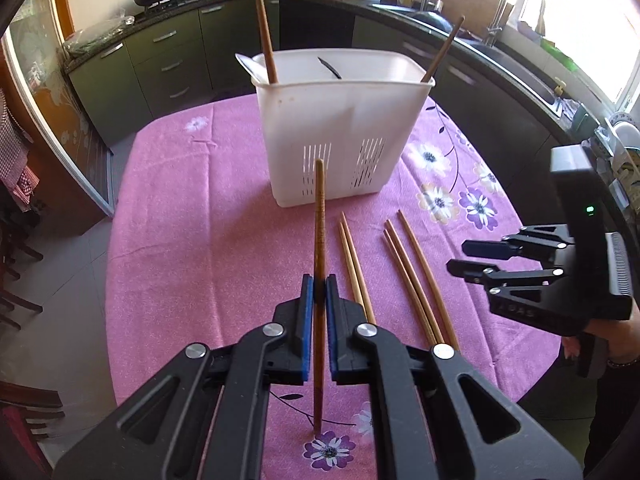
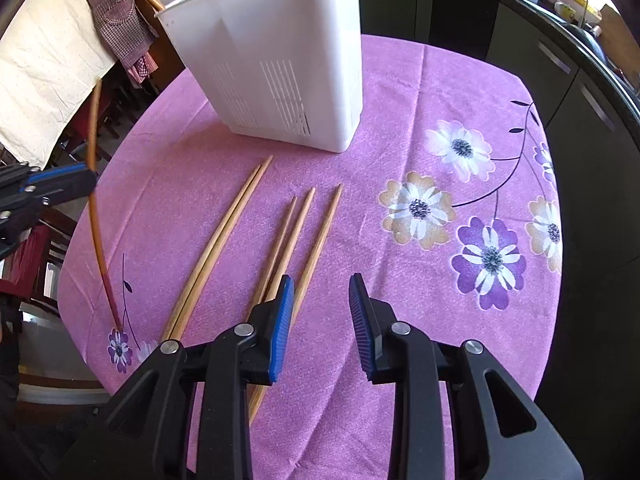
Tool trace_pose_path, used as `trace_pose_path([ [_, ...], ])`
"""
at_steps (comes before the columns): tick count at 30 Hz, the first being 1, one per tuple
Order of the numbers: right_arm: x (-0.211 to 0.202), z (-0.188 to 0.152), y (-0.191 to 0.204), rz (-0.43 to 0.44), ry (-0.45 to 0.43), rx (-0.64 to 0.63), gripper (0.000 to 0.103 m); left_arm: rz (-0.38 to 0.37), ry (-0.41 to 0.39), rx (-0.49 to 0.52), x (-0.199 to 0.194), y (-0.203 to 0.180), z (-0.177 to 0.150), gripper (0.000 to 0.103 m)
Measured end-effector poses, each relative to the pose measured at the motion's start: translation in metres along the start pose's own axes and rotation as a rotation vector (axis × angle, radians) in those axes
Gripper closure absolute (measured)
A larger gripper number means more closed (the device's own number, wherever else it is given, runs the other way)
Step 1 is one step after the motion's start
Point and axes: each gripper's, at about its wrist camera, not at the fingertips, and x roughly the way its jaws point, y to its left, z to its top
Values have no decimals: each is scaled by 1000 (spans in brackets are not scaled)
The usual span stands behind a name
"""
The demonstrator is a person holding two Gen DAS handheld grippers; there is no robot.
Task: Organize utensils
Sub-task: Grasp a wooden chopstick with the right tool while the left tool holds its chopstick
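My left gripper (image 1: pixel 319 286) is shut on a dark brown chopstick (image 1: pixel 319 240) and holds it tilted, its lower tip touching the pink tablecloth (image 1: pixel 180 216). It also shows in the right wrist view (image 2: pixel 96 216) at the far left. A white slotted utensil holder (image 1: pixel 340 120) stands behind, with two brown chopsticks and a spoon in it. Several light wooden chopsticks (image 1: pixel 412 276) lie on the cloth, also in the right wrist view (image 2: pixel 288 236). My right gripper (image 2: pixel 321 292) is open and empty, just above their near ends; it also shows in the left wrist view (image 1: pixel 468 258).
The round table's edge (image 2: pixel 556 320) drops off on the right. Dark kitchen cabinets (image 1: pixel 168 60) and a counter with a wok and sink ring the back. Chairs (image 2: pixel 36 252) and a hanging cloth stand on the left.
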Motion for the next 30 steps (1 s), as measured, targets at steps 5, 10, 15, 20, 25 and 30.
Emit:
trace_pose_path([
  [5, 21, 9, 12, -46, 42, -19, 74, 4, -73, 5, -21, 8, -4, 97],
  [10, 35, 17, 17, -91, 77, -21, 74, -16, -98, 7, -27, 11, -7, 97],
  [15, 45, 16, 21, -112, 102, -16, 74, -19, -110, 18, -29, 10, -10, 97],
  [20, 49, 18, 30, -115, 99, -27, 86, -21, -111, 24, -30, 9, -12, 97],
  [25, 52, 22, 34, -113, 84, -32, 93, -20, -106, 31, -30, 8, -12, 97],
  [30, 35, 19, 33, -91, 31, -24, 96, -20, -110, 30, -31, 9, -13, 97],
])
